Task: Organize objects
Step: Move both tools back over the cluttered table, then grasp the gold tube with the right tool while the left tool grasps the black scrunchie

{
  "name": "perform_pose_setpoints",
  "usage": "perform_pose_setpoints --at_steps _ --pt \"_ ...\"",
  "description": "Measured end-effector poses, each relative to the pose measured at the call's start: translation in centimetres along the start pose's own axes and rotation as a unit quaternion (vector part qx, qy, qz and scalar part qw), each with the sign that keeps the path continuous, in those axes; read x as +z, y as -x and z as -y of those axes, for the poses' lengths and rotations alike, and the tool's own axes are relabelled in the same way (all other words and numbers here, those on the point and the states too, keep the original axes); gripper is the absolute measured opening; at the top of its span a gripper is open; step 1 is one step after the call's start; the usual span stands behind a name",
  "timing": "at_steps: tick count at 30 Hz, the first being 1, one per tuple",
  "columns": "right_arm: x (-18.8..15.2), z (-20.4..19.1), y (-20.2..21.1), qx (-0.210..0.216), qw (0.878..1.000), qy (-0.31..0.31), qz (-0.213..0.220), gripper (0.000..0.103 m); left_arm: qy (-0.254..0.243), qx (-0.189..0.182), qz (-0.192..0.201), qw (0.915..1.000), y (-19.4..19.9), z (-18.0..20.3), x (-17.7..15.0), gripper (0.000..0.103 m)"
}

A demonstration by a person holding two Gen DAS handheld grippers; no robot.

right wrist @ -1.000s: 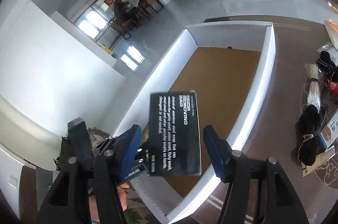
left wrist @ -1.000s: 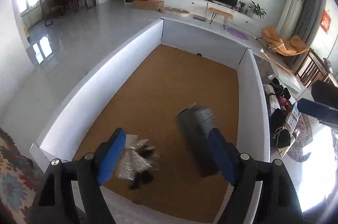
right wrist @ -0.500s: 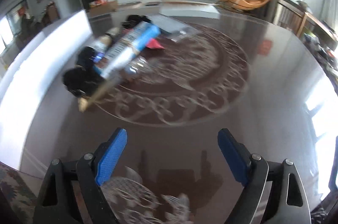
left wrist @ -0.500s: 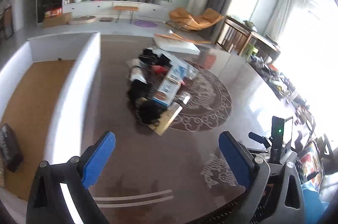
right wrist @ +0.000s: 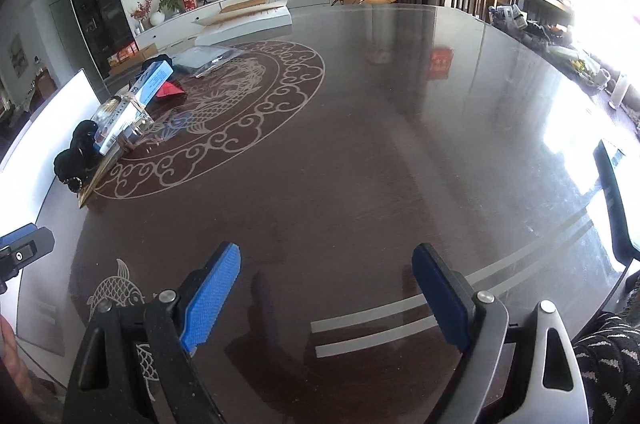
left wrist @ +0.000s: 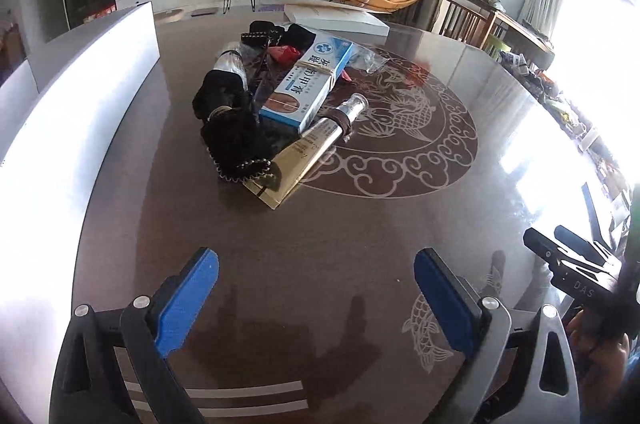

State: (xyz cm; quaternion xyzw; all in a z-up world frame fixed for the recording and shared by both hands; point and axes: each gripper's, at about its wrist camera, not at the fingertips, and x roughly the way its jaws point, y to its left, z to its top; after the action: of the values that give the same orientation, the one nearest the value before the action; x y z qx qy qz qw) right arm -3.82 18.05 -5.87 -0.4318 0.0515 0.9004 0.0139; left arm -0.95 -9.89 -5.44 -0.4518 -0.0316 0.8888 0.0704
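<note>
A pile of objects lies on the dark round table [left wrist: 360, 224]: a blue and white box [left wrist: 308, 80], a gold tube with a silver cap [left wrist: 308, 148], black fabric items with chain trim [left wrist: 232, 140] and a red item [left wrist: 286, 53]. My left gripper [left wrist: 316, 300] is open and empty, above the table short of the pile. My right gripper [right wrist: 326, 292] is open and empty over bare table; the pile [right wrist: 116, 120] is far to its left. The left gripper's tip [right wrist: 24, 248] shows at the right wrist view's left edge.
A white-walled box [left wrist: 80, 96] stands along the left of the table. A flat white box [left wrist: 336, 18] lies behind the pile. A clear plastic bag [right wrist: 212, 58] lies near the table's ornament. The right gripper [left wrist: 580, 272] shows at the left wrist view's right edge.
A second ago both grippers were over the white-walled box, the right one holding a black box. Now both have swung away over the table, open and empty.
</note>
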Motion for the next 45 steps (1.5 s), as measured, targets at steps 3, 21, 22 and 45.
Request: perform_pose_setpoints --at_steps 3,21,22,45 --pt "-0.1 -0.4 0.2 -0.001 1.000 0.012 0.008 0.088 -0.010 0.006 0.009 0.9999 -0.4 -0.9 0.3 0.100" --pt "3.6 -9.4 -4.3 0.089 0.994 0.054 -0.045 0.089 0.013 0.000 -0.004 0.9999 -2.6 -7.3 0.1 0.100" --pt "4.9 -11.1 -5.1 0.108 0.991 0.056 -0.053 0.089 0.021 -0.008 -0.004 0.9997 -2.6 -7.8 0.0 0.100" --pt "7.6 -17.7 -10.6 0.045 0.985 0.146 -0.082 0.103 0.005 -0.006 0.008 0.9999 -3.3 -7.3 0.2 0.103"
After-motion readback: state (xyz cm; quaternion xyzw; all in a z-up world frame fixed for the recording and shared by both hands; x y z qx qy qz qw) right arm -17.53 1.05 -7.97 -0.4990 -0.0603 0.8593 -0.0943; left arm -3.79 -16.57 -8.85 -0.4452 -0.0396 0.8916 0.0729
